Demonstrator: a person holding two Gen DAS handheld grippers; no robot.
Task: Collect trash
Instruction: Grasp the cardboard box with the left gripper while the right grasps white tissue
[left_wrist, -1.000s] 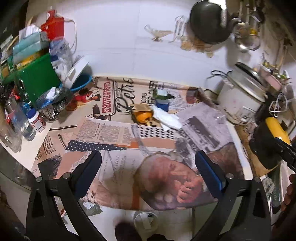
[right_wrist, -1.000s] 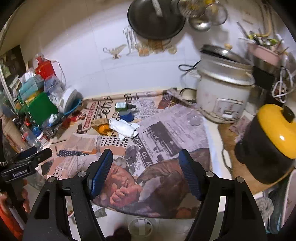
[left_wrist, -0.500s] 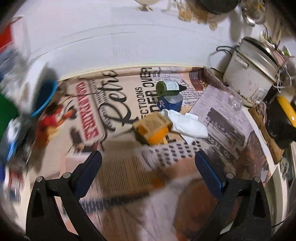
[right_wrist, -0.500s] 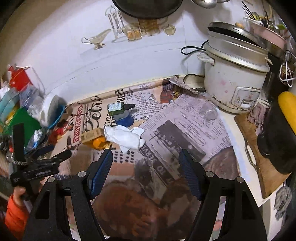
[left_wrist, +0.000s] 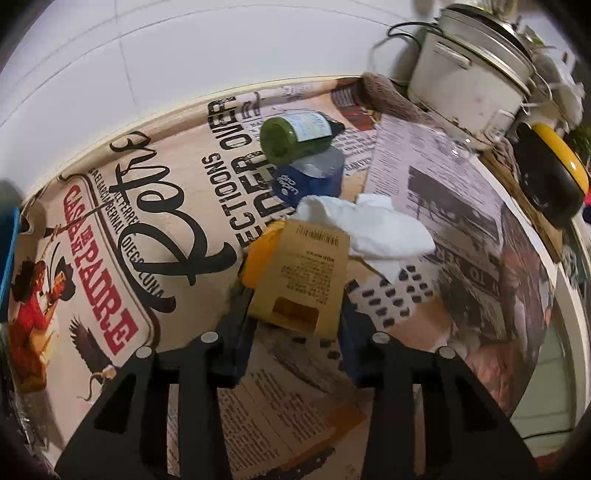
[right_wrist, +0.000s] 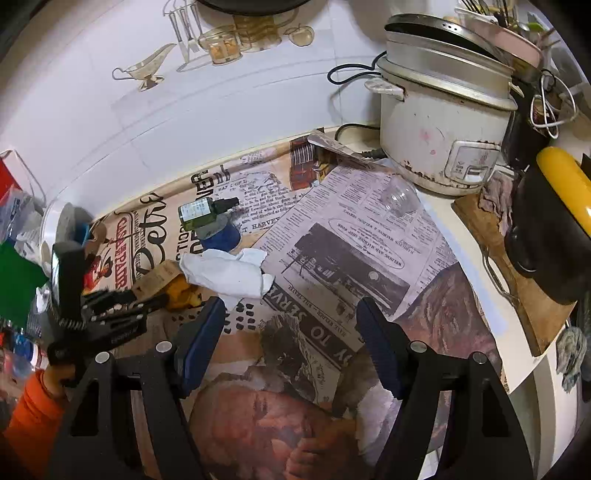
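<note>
A brown cardboard package with a yellow item behind it lies on the newspaper-covered counter. My left gripper is closed around its near end, the blue pads against both sides. In the right wrist view the left gripper reaches the package. A crumpled white tissue lies just right of the package and also shows in the right wrist view. A green bottle lies on a blue round container behind. My right gripper is open and empty, above the newspaper near the tissue.
A white rice cooker stands at the back right with a black and yellow pot on a wooden board beside it. A clear glass sits before the cooker. Green box and clutter fill the left edge.
My left gripper moved forward to the cardboard package and closed from wide open onto it. My right gripper moved forward toward the tissue and stayed open.
</note>
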